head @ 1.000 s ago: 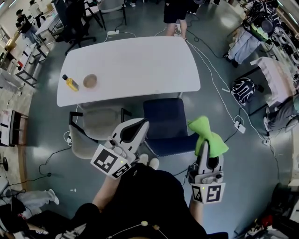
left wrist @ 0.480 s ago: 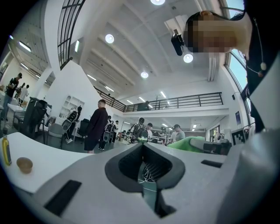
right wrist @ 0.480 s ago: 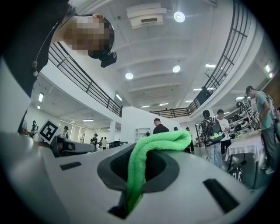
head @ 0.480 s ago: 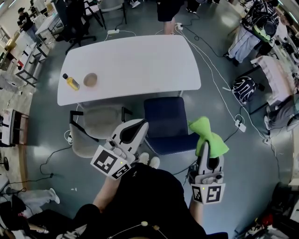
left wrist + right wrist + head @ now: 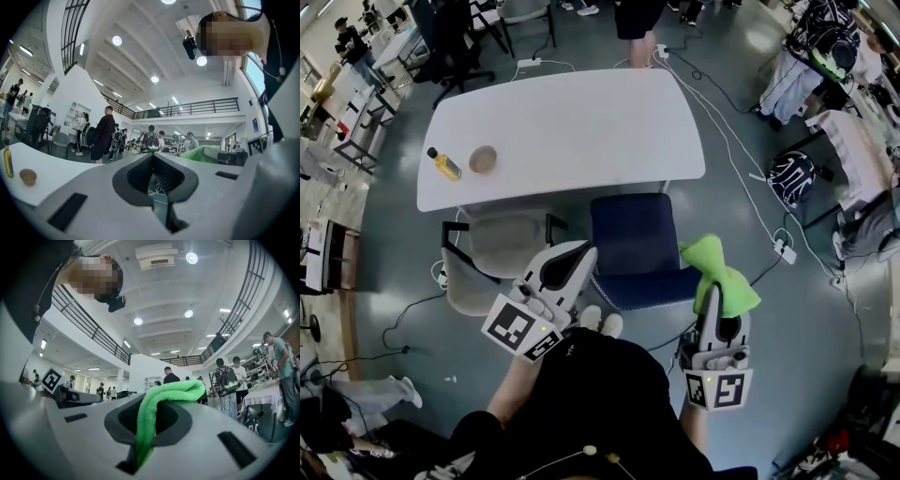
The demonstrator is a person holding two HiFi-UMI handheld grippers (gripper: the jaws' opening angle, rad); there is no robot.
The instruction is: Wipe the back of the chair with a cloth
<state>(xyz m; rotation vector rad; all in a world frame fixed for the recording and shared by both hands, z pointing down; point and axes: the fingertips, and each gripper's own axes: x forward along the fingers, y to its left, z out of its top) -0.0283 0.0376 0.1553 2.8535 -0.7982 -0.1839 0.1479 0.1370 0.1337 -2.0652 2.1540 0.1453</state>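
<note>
In the head view a dark blue chair [image 5: 632, 236] is tucked under the near edge of the white table [image 5: 562, 127], its back [image 5: 645, 287] facing me. My right gripper [image 5: 710, 291] is raised just right of that back, shut on a bright green cloth [image 5: 718, 270] that bunches above its tips. In the right gripper view the cloth [image 5: 161, 394] runs down between the jaws of the right gripper [image 5: 149, 414]. My left gripper [image 5: 579, 253] is held at the chair back's left end, shut with nothing in it. The left gripper [image 5: 153, 155] points out over the table.
A pale grey chair [image 5: 492, 248] stands left of the blue one. On the table's left end are a yellow bottle [image 5: 442, 164] and a brown bowl [image 5: 483, 159]. Cables and a power strip [image 5: 783, 251] lie on the floor at the right. People stand beyond the table.
Both grippers stay where they were, the cloth still held; only the head view has shifted slightly.
</note>
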